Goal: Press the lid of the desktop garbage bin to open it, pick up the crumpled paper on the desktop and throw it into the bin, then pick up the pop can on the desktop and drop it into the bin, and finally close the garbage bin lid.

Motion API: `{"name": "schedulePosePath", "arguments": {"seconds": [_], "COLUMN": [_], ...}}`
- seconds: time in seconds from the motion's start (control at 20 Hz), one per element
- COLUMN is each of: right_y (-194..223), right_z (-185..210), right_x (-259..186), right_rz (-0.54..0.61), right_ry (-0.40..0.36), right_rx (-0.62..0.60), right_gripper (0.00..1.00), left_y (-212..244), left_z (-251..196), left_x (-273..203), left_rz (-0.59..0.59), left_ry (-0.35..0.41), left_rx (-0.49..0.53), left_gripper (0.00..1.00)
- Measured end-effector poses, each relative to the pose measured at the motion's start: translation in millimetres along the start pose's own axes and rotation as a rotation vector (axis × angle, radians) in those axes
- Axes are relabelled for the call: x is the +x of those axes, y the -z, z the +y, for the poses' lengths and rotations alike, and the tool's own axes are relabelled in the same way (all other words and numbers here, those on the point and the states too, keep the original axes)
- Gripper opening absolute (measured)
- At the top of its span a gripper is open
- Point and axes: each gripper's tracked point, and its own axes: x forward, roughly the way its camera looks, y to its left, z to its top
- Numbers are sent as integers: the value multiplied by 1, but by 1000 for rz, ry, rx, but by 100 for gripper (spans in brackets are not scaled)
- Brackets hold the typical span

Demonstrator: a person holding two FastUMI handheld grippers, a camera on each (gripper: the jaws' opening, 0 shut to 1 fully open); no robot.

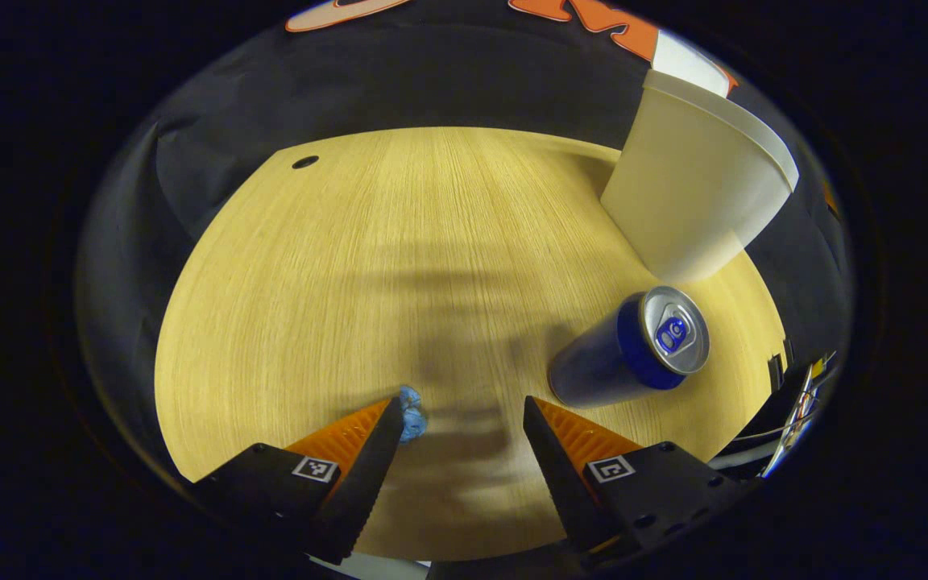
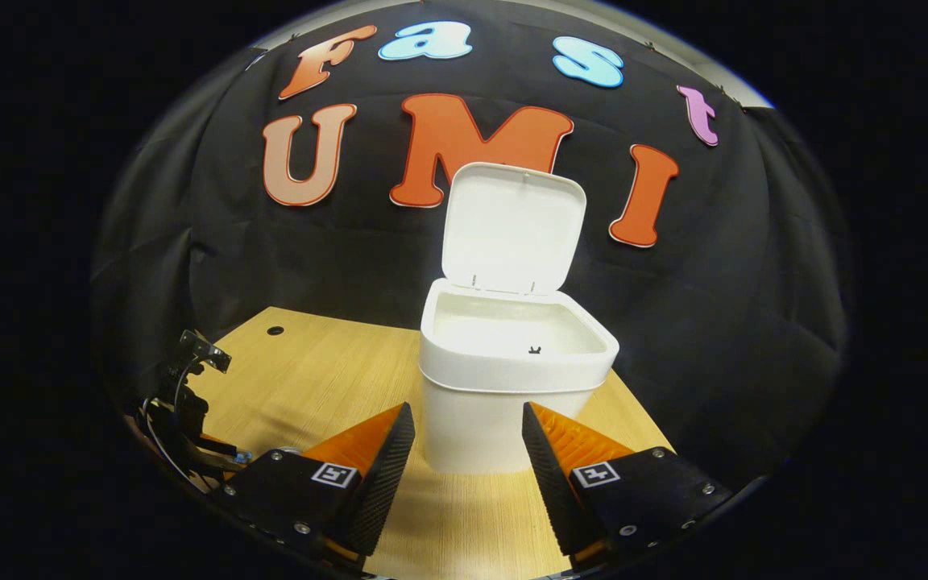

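Observation:
In the right gripper view the white bin stands on the wooden table with its lid swung upright. My right gripper is open just in front of the bin, holding nothing. In the left gripper view a small blue crumpled paper lies on the table, half hidden behind one fingertip. My left gripper hangs open above the table, the paper at the edge of its gap. A blue pop can with a silver top stands upright to the right, beside the bin.
The wooden table stretches ahead of the left gripper, with a round cable hole near its far left corner. Black cloth walls close off the back and sides. The left gripper with its cables sits at the table's left edge.

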Motion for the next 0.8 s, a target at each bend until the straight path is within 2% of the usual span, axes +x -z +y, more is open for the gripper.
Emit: {"name": "schedulePosePath", "arguments": {"seconds": [0.1, 0.3, 0.5, 0.65, 0.8], "right_y": [6, 20, 31, 42, 44], "right_z": [-1, -2, -1, -2, -3], "right_x": [-3, -6, -7, -3, 0], "right_rz": [17, 46, 67, 86, 94], "right_ry": [15, 36, 44, 47, 49], "right_rx": [5, 25, 52, 93, 129], "right_gripper": [82, 82, 82, 82, 82], "left_y": [4, -16, -22, -25, -24], "left_z": [2, 10, 29, 46, 58], "left_x": [3, -2, 0, 7, 12], "left_rz": [15, 11, 21, 41, 74], "left_ry": [-8, -17, -34, -60, -64], "left_rx": [12, 39, 23, 21, -11], "left_gripper": [94, 98, 95, 99, 97]}}
